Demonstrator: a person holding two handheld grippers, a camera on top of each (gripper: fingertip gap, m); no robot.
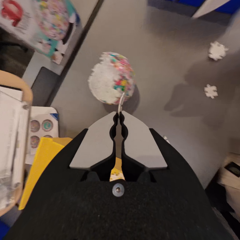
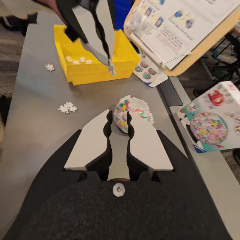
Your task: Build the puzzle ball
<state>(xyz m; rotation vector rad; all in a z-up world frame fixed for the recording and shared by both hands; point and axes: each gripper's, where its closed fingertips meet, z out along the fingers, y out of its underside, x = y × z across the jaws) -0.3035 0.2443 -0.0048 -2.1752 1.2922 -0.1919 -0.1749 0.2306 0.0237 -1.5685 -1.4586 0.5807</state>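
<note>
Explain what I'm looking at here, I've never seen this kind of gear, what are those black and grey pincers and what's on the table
Those pincers are two handheld grippers, one per hand, each carrying a camera that looks along its fingers. The left wrist view shows the left gripper shut on a white puzzle piece. The right wrist view shows the right gripper open, close to the half-built puzzle ball, which sits on the grey table. Also there: a yellow bin with more pieces, loose white pieces, and the puzzle box off to one side.
</note>
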